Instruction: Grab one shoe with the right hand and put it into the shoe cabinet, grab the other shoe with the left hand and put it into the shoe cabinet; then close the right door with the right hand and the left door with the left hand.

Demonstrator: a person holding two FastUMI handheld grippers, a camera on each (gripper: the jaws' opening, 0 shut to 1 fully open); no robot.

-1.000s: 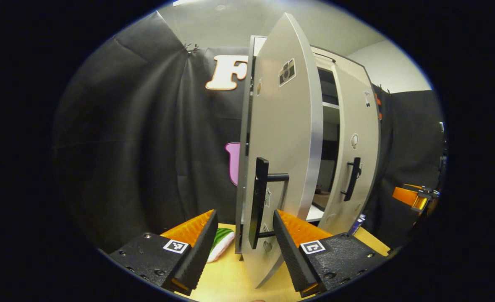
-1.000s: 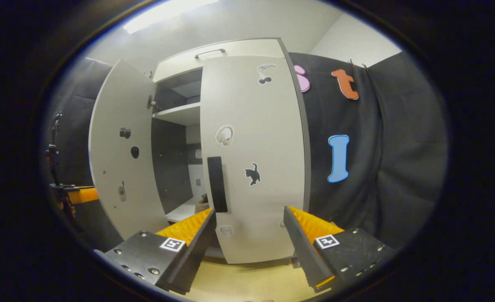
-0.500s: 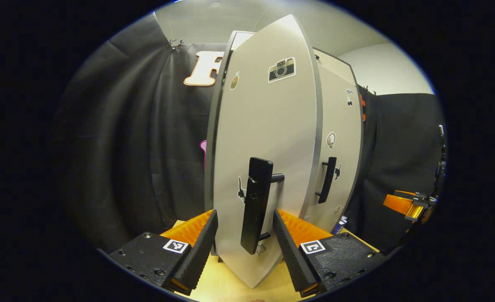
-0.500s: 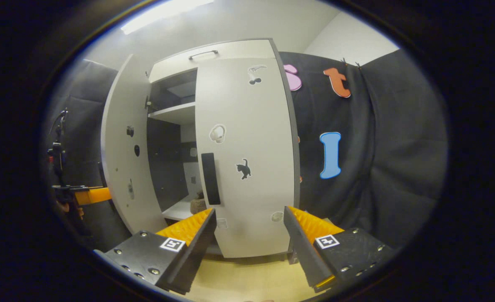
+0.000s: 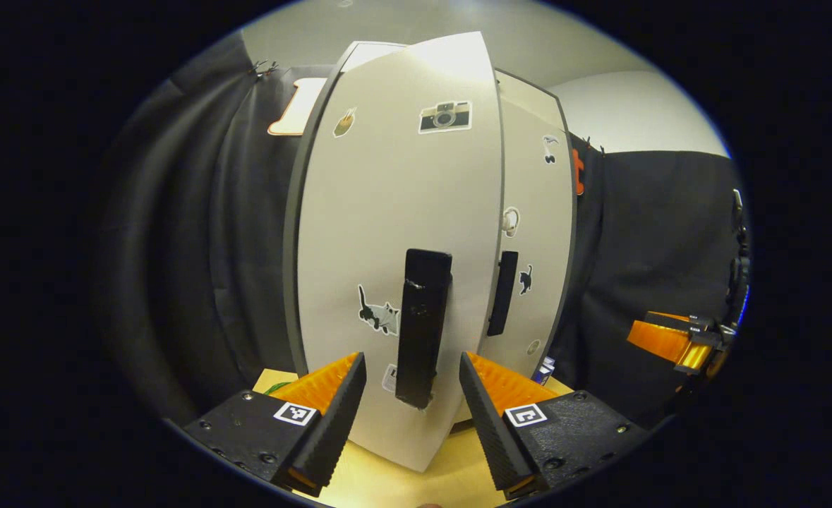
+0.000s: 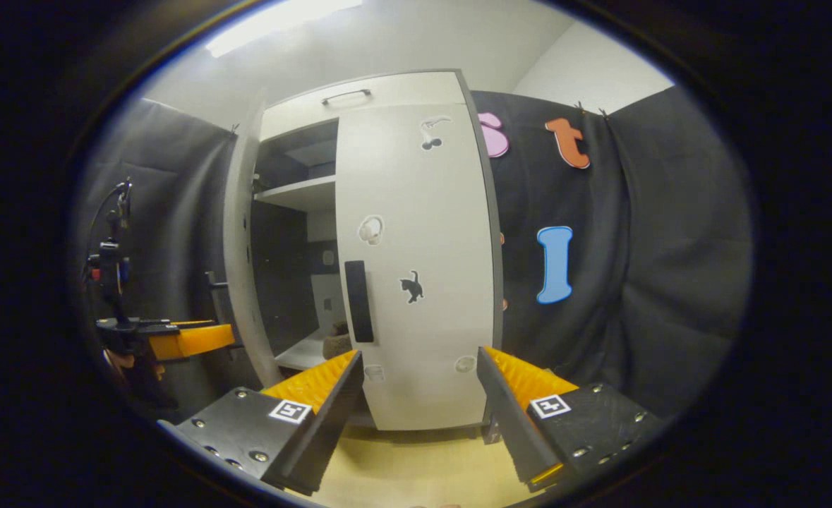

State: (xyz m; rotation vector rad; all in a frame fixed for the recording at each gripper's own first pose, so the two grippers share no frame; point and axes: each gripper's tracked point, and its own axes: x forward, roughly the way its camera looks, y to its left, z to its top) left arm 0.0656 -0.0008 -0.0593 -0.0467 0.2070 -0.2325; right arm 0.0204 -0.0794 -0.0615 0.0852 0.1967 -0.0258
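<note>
Near the front of the shoe cabinet (image 6: 359, 95), left gripper (image 5: 411, 416) sits with jaws spread wide, straddling the left door's black handle (image 5: 423, 328) without touching it; left door (image 5: 394, 233) not fully shut, right gripper view shows it edge-on with a dark gap beside it; right door (image 6: 416, 268) closed flush; right gripper (image 6: 419, 416) also wide open, holding nothing, just in front of that door above the counter (image 6: 416, 473); one shoe (image 6: 336, 344) visible on the lower shelf inside the gap; second shoe not discernible.
</note>
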